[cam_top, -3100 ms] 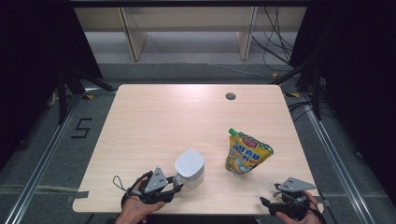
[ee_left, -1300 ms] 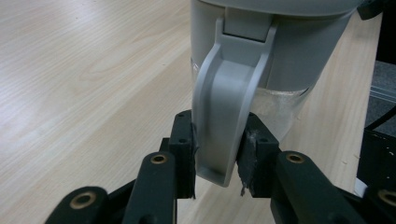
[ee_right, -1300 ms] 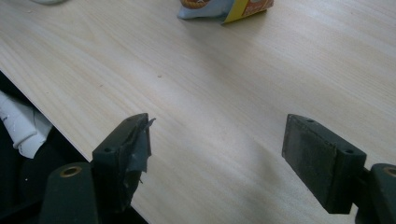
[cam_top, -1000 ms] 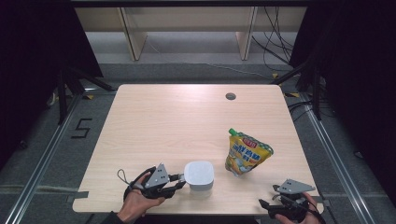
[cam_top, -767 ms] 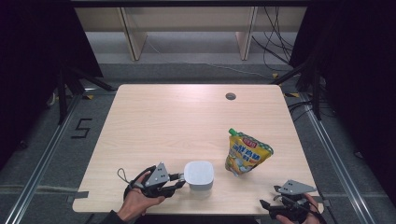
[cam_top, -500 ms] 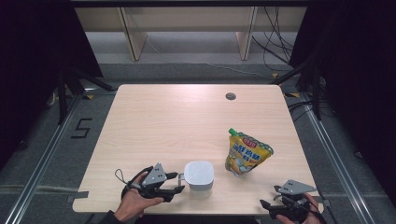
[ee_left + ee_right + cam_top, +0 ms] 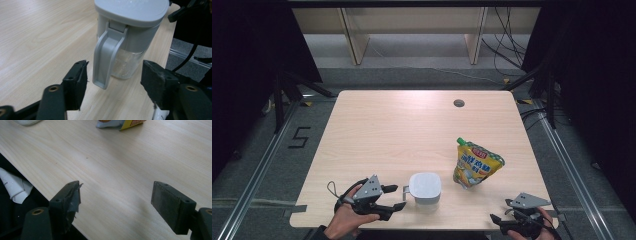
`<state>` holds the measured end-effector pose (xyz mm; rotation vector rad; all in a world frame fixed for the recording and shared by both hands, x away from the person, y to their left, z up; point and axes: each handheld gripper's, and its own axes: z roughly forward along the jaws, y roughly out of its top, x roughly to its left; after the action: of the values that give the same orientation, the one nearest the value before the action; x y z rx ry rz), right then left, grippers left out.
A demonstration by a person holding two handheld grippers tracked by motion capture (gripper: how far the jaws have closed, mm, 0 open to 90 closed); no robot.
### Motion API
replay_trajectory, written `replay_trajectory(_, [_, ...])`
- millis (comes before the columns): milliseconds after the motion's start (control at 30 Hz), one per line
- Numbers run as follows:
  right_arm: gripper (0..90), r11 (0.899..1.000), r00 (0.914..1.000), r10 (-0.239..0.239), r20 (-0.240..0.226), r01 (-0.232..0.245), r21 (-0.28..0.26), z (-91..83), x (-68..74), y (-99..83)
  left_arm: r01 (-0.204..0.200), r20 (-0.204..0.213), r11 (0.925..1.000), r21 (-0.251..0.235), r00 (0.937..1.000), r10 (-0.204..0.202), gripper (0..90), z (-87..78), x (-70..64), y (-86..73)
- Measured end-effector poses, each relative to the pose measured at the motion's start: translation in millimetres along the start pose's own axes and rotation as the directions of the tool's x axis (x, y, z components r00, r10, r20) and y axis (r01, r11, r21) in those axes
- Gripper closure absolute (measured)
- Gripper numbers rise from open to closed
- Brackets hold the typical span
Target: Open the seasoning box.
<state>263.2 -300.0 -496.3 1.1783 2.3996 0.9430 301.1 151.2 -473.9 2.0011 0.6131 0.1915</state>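
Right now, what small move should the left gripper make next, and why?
Probably ease away from the handle: the left gripper is open, its jaws flanking but not touching it, and the jug stands upright on the table, apparently just set down.

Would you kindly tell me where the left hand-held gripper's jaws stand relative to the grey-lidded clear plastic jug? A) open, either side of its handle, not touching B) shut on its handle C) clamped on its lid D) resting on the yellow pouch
A: in the left gripper view the left hand-held gripper is open, with gaps on both sides of the handle of the grey-lidded clear plastic jug.

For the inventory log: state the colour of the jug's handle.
Light grey, matching the lid; the handle shows best in the left gripper view.
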Motion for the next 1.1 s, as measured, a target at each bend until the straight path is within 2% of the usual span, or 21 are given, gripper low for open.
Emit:
replay_trajectory(33, [24.6,1.0,1.0,0.002,-0.002,-0.002,0.001,0.1,0.3,0.1,0.009,0.001,0.9998,-0.02,1.0,-0.009,41.2,-0.1,-0.3,0.4])
replay_trajectory(67, [24.4,1.0,1.0,0.004,-0.004,-0.004,0.0,0.2,0.3,0.0,-0.004,-0.002,0.9996,-0.028,1.0,0.004,44.4,-2.0,1.2,1.5])
replay_trajectory(133, [24.3,1.0,0.9998,0.011,-0.016,-0.011,0.0,0.2,-0.4,0.0,0.001,0.006,0.9998,-0.021,1.0,0.0,55.0,-4.8,3.7,2.8])
replay_trajectory(167, [24.3,1.0,0.9998,0.011,-0.016,-0.011,0.0,0.2,-0.4,0.0,0.003,0.001,0.9997,-0.025,1.0,-0.003,55.0,-6.4,5.0,3.2])
replay_trajectory(233, [24.1,1.0,0.9998,0.014,-0.015,-0.014,-0.004,0.1,-0.4,-0.1,0.0,-0.009,0.999,-0.044,1.0,0.0,66.4,-8.9,5.1,4.5])
replay_trajectory(267, [24.1,0.999,0.9991,0.038,-0.019,-0.038,-0.001,0.0,1.9,-0.4,-0.01,-0.018,0.9988,-0.048,0.9998,0.009,71.3,-10.5,5.7,5.5])
replay_trajectory(333, [24.0,1.0,0.9997,0.012,-0.019,-0.013,-0.013,0.9,0.8,0.5,-0.007,-0.029,0.9988,-0.048,0.9996,0.006,86.1,-12.2,5.4,7.3])
replay_trajectory(400, [24.0,1.0,0.9995,0.019,-0.024,-0.019,-0.009,0.4,1.3,0.9,-0.026,-0.054,0.9988,-0.04,0.9983,0.024,88.7,-12.5,4.6,10.0])
replay_trajectory(467, [24.0,1.0,0.9997,0.007,-0.025,-0.007,-0.012,1.4,1.6,1.2,-0.032,-0.04,0.9986,-0.043,0.9987,0.03,89.0,-12.7,4.3,14.0])
replay_trajectory(567, [24.0,1.0,0.9995,0.01,-0.029,-0.01,-0.012,0.8,2.9,2.0,0.0,-0.028,0.9978,-0.067,0.9996,-0.002,89.1,-13.1,2.2,19.2])
replay_trajectory(633, [24.0,0.999,0.9988,0.031,-0.037,-0.032,-0.016,0.1,4.6,3.2,-0.023,-0.015,0.9972,-0.07,0.9996,0.022,89.1,-13.7,4.2,21.2])
replay_trajectory(667, [24.0,0.999,0.999,0.027,-0.034,-0.028,-0.019,-0.4,4.1,3.5,-0.019,-0.016,0.9976,-0.067,0.9997,0.018,89.1,-14.6,4.5,22.2])
replay_trajectory(700, [24.0,0.999,0.9994,0.013,-0.031,-0.014,-0.029,0.4,3.0,3.2,0.008,-0.025,0.9977,-0.067,0.9996,-0.009,89.1,-15.1,3.4,23.1])
replay_trajectory(767, [24.0,0.999,0.9993,0.01,-0.036,-0.011,-0.031,0.5,3.0,3.4,0.019,-0.012,0.9966,-0.08,0.9997,-0.02,89.1,-13.9,3.3,27.0])
replay_trajectory(900, [24.1,0.999,0.9992,0.001,-0.041,-0.003,-0.036,0.4,4.3,4.5,-0.001,0.003,0.9972,-0.075,1.0,0.001,89.1,-10.0,0.7,37.4])
replay_trajectory(933, [24.3,0.999,0.9991,0.012,-0.041,-0.013,-0.039,-0.1,5.2,5.1,0.007,0.001,0.9973,-0.073,1.0,-0.007,89.1,-8.2,-0.6,39.9])
replay_trajectory(967, [24.4,0.999,0.9981,0.037,-0.048,-0.038,-0.034,-0.4,7.5,5.0,-0.004,0.012,0.9973,-0.073,0.9999,0.005,89.1,-6.2,0.1,42.6])
replay_trajectory(1000, [24.4,0.999,0.9983,0.027,-0.051,-0.029,-0.036,-0.5,7.0,5.2,-0.005,0.005,0.9974,-0.072,1.0,0.005,89.1,-4.4,-0.6,45.3])
replay_trajectory(1033, [24.5,0.999,0.9982,0.025,-0.054,-0.027,-0.032,-0.8,7.3,5.2,-0.025,0.01,0.9974,-0.068,0.9996,0.025,89.1,-3.4,0.9,48.1])
replay_trajectory(1067, [24.9,0.999,0.9984,0.012,-0.056,-0.014,-0.044,0.0,6.2,5.1,-0.001,0.015,0.9973,-0.074,0.9999,0.002,89.1,-1.9,0.0,49.6])
replay_trajectory(1100, [25.0,0.999,0.9982,0.025,-0.054,-0.027,-0.036,-0.9,7.8,5.1,-0.011,0.011,0.9973,-0.072,0.9999,0.012,89.0,-1.8,0.5,51.1])
